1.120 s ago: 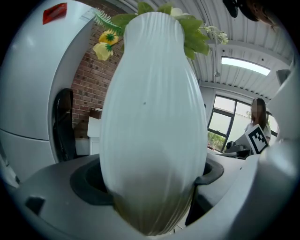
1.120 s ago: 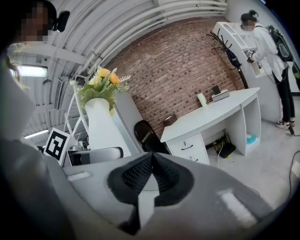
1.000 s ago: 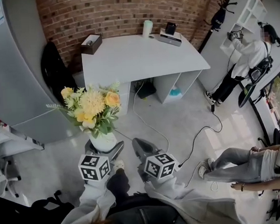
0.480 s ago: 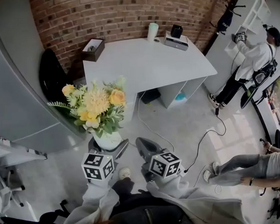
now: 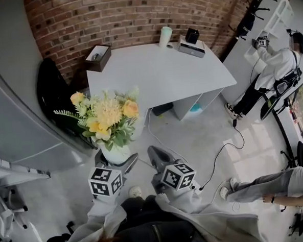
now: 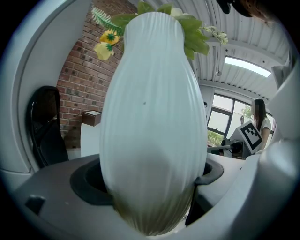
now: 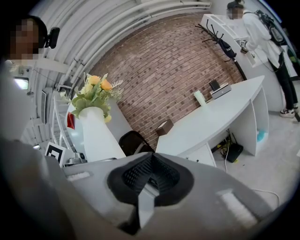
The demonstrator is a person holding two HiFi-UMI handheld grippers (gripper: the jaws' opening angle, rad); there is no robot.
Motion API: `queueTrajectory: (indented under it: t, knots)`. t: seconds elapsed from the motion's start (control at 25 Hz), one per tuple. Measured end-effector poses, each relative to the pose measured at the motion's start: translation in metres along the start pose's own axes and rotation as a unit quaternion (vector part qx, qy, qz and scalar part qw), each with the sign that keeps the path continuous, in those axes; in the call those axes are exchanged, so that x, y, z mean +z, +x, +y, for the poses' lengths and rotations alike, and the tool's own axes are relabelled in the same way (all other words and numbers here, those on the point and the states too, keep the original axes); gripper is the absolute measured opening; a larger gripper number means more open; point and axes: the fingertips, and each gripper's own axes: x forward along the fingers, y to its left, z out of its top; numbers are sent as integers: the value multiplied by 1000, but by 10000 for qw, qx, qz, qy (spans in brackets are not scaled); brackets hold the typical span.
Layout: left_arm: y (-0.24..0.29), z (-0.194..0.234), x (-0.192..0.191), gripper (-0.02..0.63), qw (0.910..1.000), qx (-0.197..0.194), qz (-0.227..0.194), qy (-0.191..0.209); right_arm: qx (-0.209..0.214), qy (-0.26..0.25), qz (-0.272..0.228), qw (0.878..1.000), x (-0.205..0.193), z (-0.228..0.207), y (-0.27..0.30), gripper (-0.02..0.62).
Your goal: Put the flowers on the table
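A white ribbed vase [image 5: 114,153] holds yellow and orange flowers [image 5: 107,114] with green leaves. My left gripper [image 5: 116,161] is shut on the vase; in the left gripper view the vase [image 6: 152,117] fills the frame between the jaws. My right gripper [image 5: 157,157] hangs just right of it, shut with nothing between its jaws [image 7: 149,180]; the vase and flowers [image 7: 96,93] show at its left. The white table [image 5: 158,71] stands ahead against the brick wall.
On the table sit a brown box [image 5: 98,56], a pale cup [image 5: 165,36] and a black device on a flat case [image 5: 190,43]. A black chair [image 5: 55,101] stands left of it. Cables [image 5: 220,154] cross the floor. One person stands at right [image 5: 274,69]; another sits [image 5: 268,185].
The table has drawn slightly nearer and shifted in view as I walk toward it. The vase stays in the left gripper. The seated person has slid further right.
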Motion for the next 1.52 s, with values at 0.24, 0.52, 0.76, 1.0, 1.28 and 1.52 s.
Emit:
queueTrajectory:
  t: [0.24, 0.52, 0.76, 1.0, 1.28, 1.52]
  knots:
    - [15, 3, 2, 492, 9995, -186, 107, -218, -52, 106, 56, 9999, 6, -7, 0, 0]
    - [29, 0, 11, 492, 9990, -356, 217, -133, -55, 97, 74, 9999, 18, -13, 12, 0]
    - [59, 12, 22, 492, 9991, -357, 211, -92, -64, 214, -63, 9997, 36, -35, 34, 0]
    - [106, 28, 50, 492, 9990, -383, 220, -37, -82, 292, -62, 9995, 68, -65, 67, 0]
    - [175, 49, 81, 492, 9991, -334, 240, -33, -101, 260, -135, 9995, 116, -111, 107, 0]
    - [235, 71, 108, 492, 9995, -228, 221, -19, -85, 240, -152, 9996, 156, -153, 148, 0]
